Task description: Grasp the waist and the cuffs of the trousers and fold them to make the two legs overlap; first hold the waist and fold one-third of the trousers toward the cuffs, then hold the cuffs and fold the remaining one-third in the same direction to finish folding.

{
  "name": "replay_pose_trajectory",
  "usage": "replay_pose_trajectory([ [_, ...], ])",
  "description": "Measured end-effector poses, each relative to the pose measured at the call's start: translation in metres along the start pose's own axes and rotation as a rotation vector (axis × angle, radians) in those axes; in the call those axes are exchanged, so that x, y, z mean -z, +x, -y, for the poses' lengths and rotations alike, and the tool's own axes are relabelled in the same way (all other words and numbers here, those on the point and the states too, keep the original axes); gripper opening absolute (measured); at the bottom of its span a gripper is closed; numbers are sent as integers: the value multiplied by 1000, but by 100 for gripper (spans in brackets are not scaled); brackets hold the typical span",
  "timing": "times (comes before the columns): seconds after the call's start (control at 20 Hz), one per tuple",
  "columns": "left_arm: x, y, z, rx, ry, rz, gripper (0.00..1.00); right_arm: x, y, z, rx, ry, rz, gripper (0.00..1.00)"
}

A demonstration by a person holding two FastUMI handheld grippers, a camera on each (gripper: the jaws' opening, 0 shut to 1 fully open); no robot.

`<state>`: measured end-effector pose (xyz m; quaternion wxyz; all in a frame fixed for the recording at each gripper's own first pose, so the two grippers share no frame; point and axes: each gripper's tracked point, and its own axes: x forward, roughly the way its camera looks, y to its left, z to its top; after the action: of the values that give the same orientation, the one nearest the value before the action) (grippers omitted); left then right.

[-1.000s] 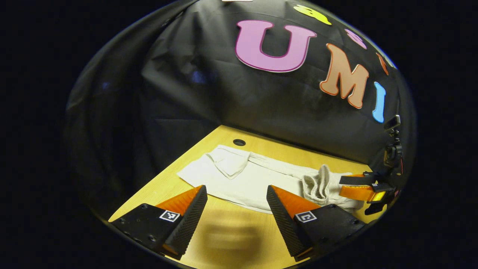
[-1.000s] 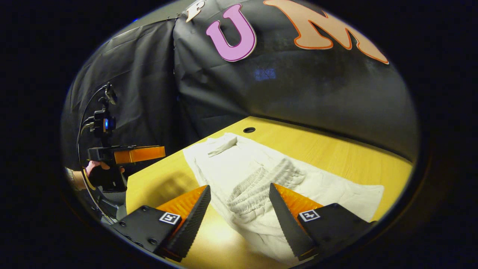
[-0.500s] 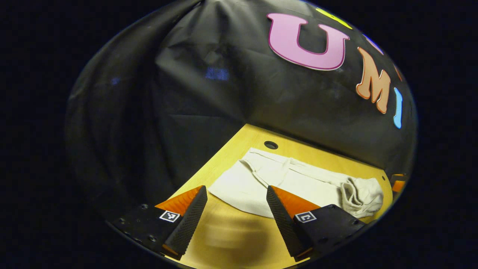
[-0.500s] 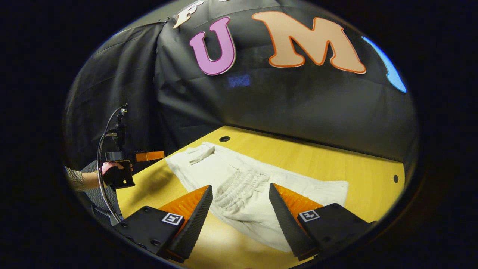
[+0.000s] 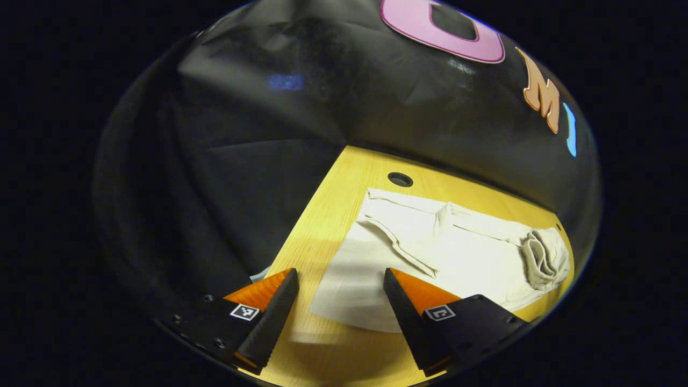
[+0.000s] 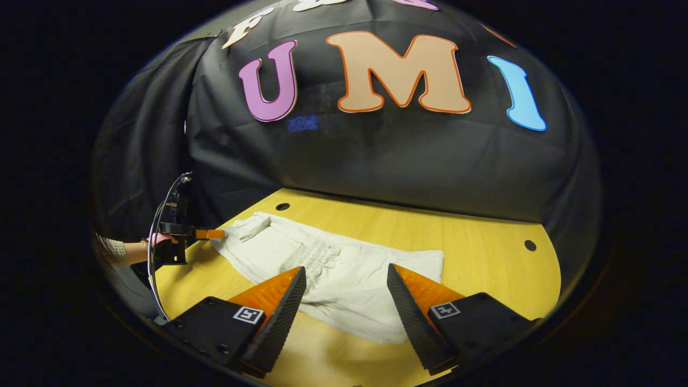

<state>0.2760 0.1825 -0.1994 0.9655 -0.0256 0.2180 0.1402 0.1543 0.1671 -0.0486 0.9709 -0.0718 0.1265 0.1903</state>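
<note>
The trousers [image 6: 333, 274] lay across the wooden table [image 6: 473, 242], white and rumpled, with the gathered waist [image 5: 543, 258] bunched up on one side and the cuffs [image 5: 349, 295] toward my left. My left gripper [image 5: 338, 306] hung wide open over the cuff end, holding nothing; my right gripper [image 6: 344, 306] was equally wide open and empty above the near edge of the cloth. I judged the first step, laying one leg over the other, was only being set up. Next I needed to lower both grippers and pinch the waist and a cuff edge cleanly.
</note>
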Motion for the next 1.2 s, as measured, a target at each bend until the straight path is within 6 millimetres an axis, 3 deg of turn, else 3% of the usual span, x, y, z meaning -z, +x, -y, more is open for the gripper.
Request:
replay_pose_trajectory([
  [0.05, 5, 1, 2, 4, 31, -19, 96, -1, -2, 4, 14, 3, 2, 93],
  [0.1, 5, 1, 4, 13, 46, -25, 96, -3, -4, 7, 26, 7, 8, 96],
  [0.4, 10, 3, 11, 14, 163, -83, 96, -12, -13, 26, 79, 62, 42, 94],
  [0.55, 7, -1, 9, 24, 168, -92, 92, -15, -16, 28, 103, 74, 55, 96],
  [0.85, -11, -14, -11, 87, 196, -101, 56, -17, -22, 34, 123, 78, 62, 93],
  [1.0, -29, -25, -29, 112, 203, -109, 16, -17, -23, 35, 124, 80, 61, 97],
  [1.05, -37, -26, -34, 117, 200, -103, 8, -17, -24, 34, 124, 85, 58, 93],
  [1.2, -43, -27, -36, 127, 142, -69, 0, -16, -26, 36, 131, 75, 56, 93],
])
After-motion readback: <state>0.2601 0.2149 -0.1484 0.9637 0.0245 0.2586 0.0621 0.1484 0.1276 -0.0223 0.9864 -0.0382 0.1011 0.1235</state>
